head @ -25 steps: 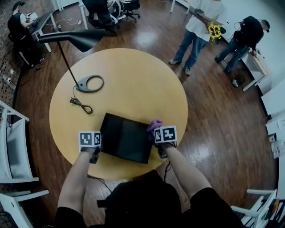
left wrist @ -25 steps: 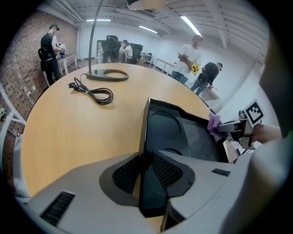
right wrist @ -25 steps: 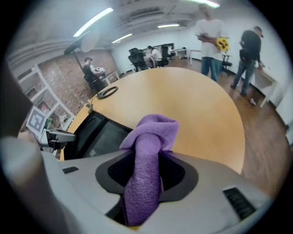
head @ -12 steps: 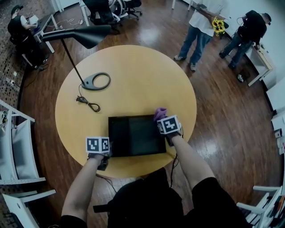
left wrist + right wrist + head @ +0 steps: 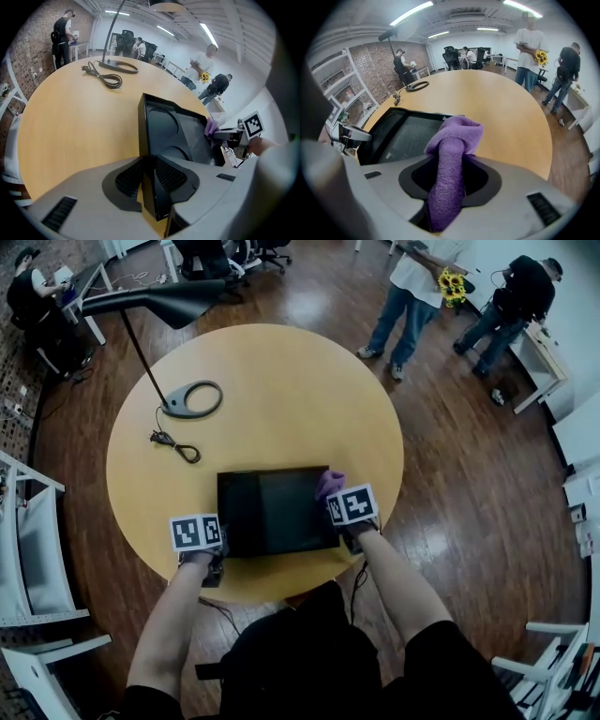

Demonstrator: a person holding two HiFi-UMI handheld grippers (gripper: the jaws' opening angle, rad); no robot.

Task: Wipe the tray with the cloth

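Now the black rectangular plastic tray (image 5: 272, 517) lies flat on the round yellow wooden table (image 5: 281, 390), near the edge closest to the person, with its long axis running from left to right in front of them. The purple fleecy cloth (image 5: 328, 484) sits at the tray's far right corner, just over the rim. From there the whole tray floor stretches away to the left, so I judge the coming stroke must sweep leftward along that long axis. The right gripper (image 5: 332, 497) is the nearer one to the work. Its jaws have just been closing, and they pinch a folded bunch of the cloth (image 5: 452, 154) whose free end stands out past the tips toward the tray (image 5: 403, 136). At the opposite short side the left gripper (image 5: 150, 180) clamps the upright rim of the tray (image 5: 168, 126) between its ribbed pads. Those jaws have just been easing open a little, yet the rim remains between them, steadying the tray
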